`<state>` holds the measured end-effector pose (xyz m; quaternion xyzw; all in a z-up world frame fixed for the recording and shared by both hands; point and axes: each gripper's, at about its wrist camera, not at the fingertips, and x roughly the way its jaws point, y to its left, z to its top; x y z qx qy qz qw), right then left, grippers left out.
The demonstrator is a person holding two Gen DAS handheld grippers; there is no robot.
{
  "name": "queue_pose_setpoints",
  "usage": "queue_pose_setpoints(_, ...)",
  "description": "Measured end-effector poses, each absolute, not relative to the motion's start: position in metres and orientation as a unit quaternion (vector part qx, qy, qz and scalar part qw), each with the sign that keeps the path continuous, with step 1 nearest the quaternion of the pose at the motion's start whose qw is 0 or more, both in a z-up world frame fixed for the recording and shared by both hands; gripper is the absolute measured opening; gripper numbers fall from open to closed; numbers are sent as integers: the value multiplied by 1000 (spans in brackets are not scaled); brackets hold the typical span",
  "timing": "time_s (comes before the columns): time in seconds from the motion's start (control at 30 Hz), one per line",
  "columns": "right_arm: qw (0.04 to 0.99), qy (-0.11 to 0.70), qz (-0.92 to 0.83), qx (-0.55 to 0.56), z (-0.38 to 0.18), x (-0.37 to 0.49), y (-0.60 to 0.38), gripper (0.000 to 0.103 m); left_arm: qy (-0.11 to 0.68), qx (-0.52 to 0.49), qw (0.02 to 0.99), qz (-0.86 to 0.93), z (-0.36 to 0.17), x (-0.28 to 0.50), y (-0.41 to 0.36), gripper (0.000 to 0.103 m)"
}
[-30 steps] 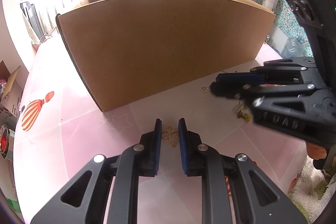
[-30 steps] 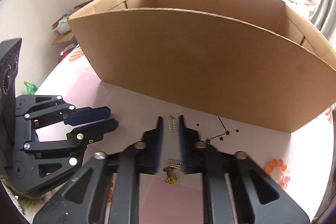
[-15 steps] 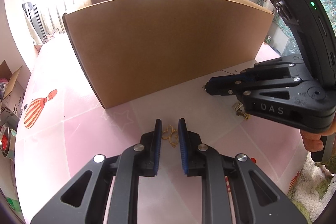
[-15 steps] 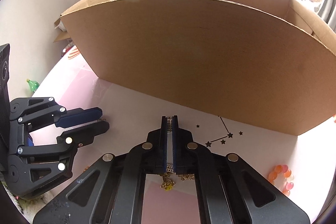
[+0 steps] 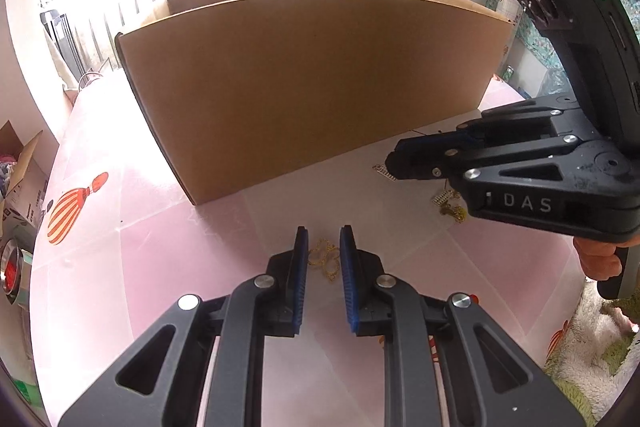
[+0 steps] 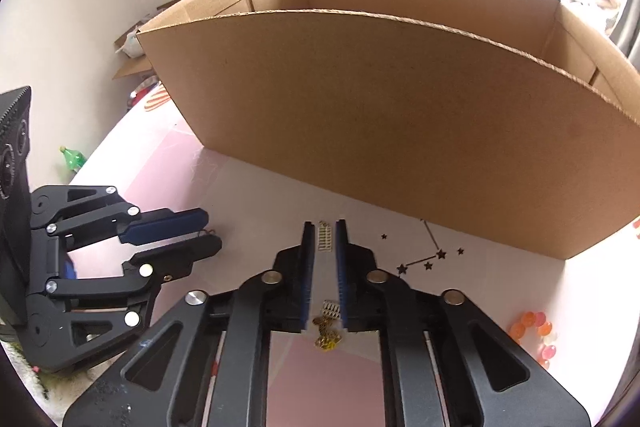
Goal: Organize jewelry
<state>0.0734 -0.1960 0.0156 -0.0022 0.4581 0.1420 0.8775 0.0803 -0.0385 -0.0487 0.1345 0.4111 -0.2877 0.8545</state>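
Right gripper (image 6: 323,237): jaws opening, silver earring (image 6: 324,237) lying loose between them on the worktop (image 6: 256,203). Left gripper (image 5: 324,247): jaws parted, straddling gold chain (image 5: 325,259), not gripping. Risk: thin flat earring slips free again on re-closing.

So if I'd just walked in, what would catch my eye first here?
Probably the big open cardboard box standing on the pink table. In front of it lie small jewelry pieces: a gold chain between the left tool's fingers and a pale strip earring at the right tool's opening tips.
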Motion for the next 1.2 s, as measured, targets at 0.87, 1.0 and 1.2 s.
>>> queue_pose_setpoints(0.87,873,460,159,-30,15,83,-181,15,412,124,858,-282,-50,83,-36,16)
queue_pose_setpoints(1.0,872,458,163,-63,12,89,-179,23,410,123,859,-281,-48,83,-33,16)
queue_pose_setpoints(1.2,864,470,170,-61,5,99,-174,3,410,119,860,-278,-48,82,-32,16)
